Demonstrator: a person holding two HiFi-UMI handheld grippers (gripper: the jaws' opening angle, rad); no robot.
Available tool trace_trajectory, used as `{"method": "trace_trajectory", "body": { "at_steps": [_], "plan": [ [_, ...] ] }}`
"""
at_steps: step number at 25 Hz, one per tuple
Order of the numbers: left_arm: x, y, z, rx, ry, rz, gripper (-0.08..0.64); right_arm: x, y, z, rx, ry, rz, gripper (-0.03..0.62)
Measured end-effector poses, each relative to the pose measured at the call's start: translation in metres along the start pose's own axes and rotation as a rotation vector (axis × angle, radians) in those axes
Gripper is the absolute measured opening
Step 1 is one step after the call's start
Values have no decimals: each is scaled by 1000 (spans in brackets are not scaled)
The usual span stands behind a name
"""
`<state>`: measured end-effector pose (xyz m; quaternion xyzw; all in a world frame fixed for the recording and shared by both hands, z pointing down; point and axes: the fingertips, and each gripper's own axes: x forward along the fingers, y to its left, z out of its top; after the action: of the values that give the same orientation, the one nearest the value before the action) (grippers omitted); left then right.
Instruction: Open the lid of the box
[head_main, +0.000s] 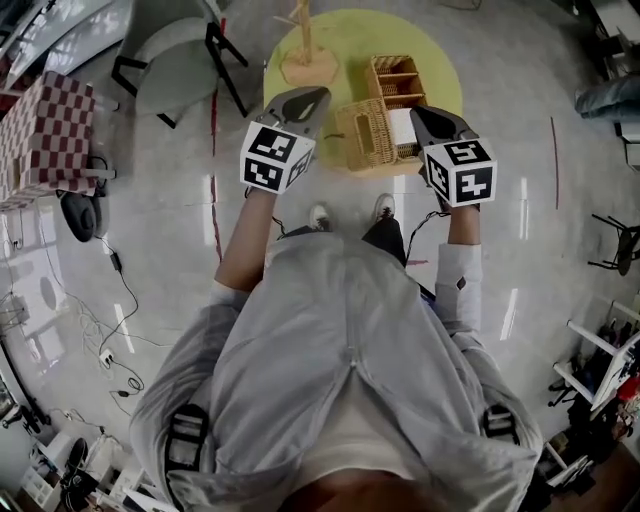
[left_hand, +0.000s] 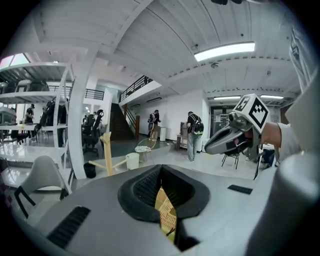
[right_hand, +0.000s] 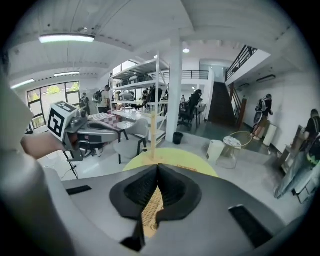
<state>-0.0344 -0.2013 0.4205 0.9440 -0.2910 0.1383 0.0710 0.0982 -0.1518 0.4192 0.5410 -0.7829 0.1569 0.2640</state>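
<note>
- The left gripper (head_main: 312, 97) has its jaws pressed together with nothing between them. The right gripper (head_main: 421, 113) is also closed and empty. Both hang in the air and touch nothing.
- The task's thing, the woven straw-coloured wicker box (head_main: 362, 135), stands below and ahead of the tips, between the two grippers, on the round yellow-green table (head_main: 445, 85).
- Risk: with closed jaws neither gripper can take the edge of the lid. If they go down like this, I think they only push the light box and it slides on the table.
- Risk: just beyond the box, further from the grippers, stands a second wicker piece with open compartments (head_main: 395, 78). Beyond the left gripper's tip stands a pale wooden stand (head_main: 305, 50). A wide swing of the lid or of a gripper can knock these over.
- Risk: both grippers come from the same side, so they may bump each other over the small box.
- Hard to see: in each gripper view the gripper's own grey body covers the box, and only a strip of weave shows through the slit under the pads.
- I cannot tell where the lid is, on which side it hinges, or if the compartment piece is itself the raised lid.
- A white thing (head_main: 403, 128) lies at the side of the box nearer the right gripper. What it is I cannot tell.
</note>
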Motion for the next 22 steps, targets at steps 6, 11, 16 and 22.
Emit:
{"method": "trace_trajectory", "body": {
  "at_steps": [6, 11, 16, 22],
  "plan": [
    [-5, -16, 52, 61, -87, -27, 29, -57, -28, 38, -23, -141, -149, 23],
    [-10, -30, 87, 161, -131, -48, 29, -90, -44, 59, -52, -232, -234, 23],
    [-20, -37, 116, 197, -178, -69, 29, -108, -44, 80, -84, -292, -259, 23],
    [-28, -38, 132, 244, -206, -57, 29, -114, -32, 95, -118, -323, -230, 23]
  ]
}}
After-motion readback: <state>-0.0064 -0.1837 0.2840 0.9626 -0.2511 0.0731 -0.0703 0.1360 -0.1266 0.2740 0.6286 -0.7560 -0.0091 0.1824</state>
